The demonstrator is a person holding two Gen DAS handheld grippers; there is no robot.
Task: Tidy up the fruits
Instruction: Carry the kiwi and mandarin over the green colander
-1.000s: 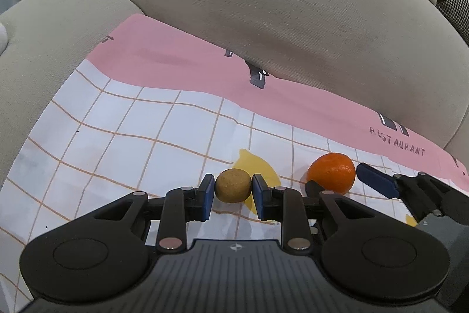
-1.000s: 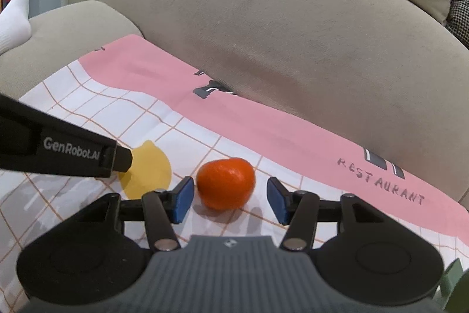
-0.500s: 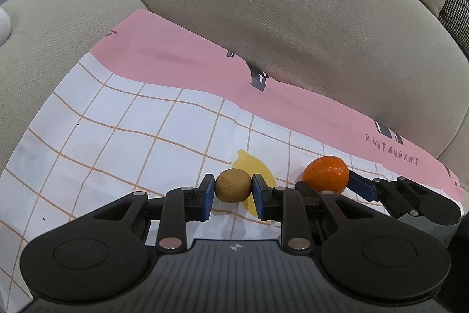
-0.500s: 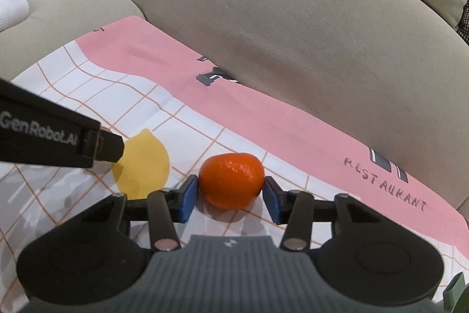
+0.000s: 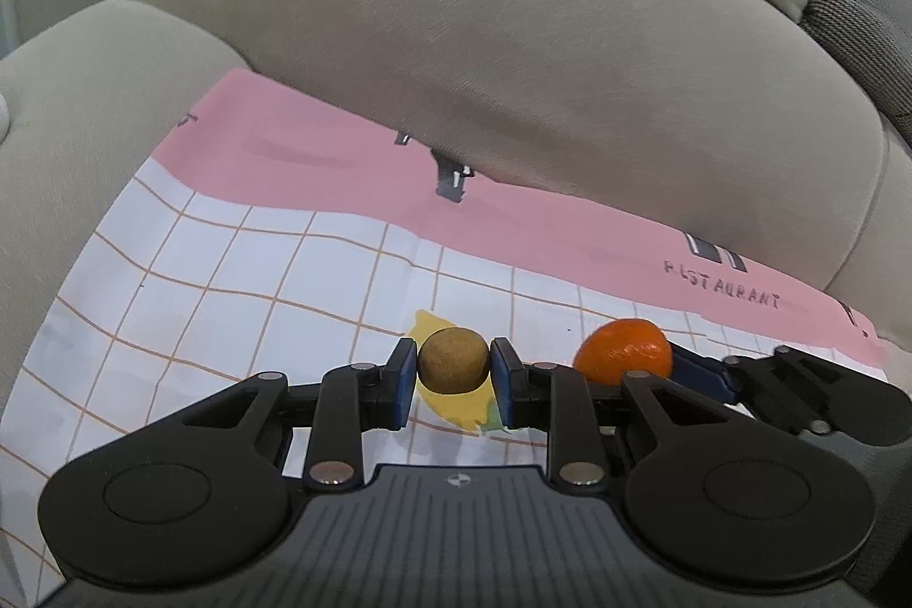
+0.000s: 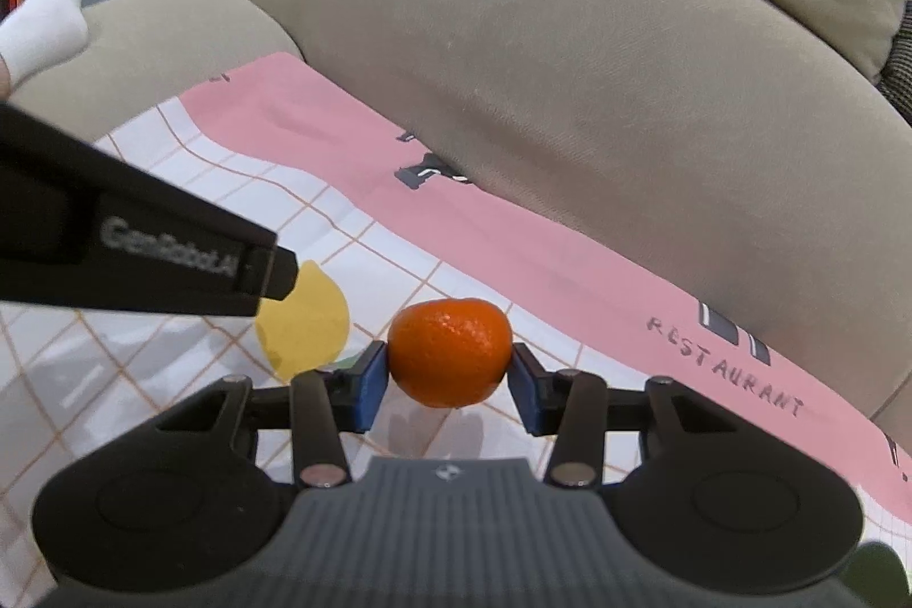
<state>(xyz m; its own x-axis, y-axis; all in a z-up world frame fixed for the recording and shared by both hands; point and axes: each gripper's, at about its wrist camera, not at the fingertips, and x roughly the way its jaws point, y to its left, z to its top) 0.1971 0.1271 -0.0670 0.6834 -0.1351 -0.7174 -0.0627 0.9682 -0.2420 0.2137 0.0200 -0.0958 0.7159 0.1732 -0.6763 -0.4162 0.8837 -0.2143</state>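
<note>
My left gripper [image 5: 454, 374] is shut on a small round brown fruit [image 5: 454, 360] and holds it above the checked cloth [image 5: 239, 300]. My right gripper [image 6: 450, 374] is shut on an orange mandarin [image 6: 450, 351], lifted a little off the cloth [image 6: 570, 289]. The mandarin [image 5: 622, 351] and the right gripper [image 5: 655, 368] also show in the left wrist view, just right of the left gripper. The left gripper's black body [image 6: 131, 254] crosses the left of the right wrist view.
The cloth, white with orange grid lines, a pink band and a yellow lemon print [image 6: 308, 323], lies on a beige sofa seat. The sofa backrest [image 5: 513, 49] rises close behind, the armrest [image 5: 85, 106] at left. A white sock [image 6: 40, 15] shows at far left.
The right gripper closed on the mandarin and lifted it off the cloth. Both grippers rose and tilted up; the left kept hold of the brown fruit.
</note>
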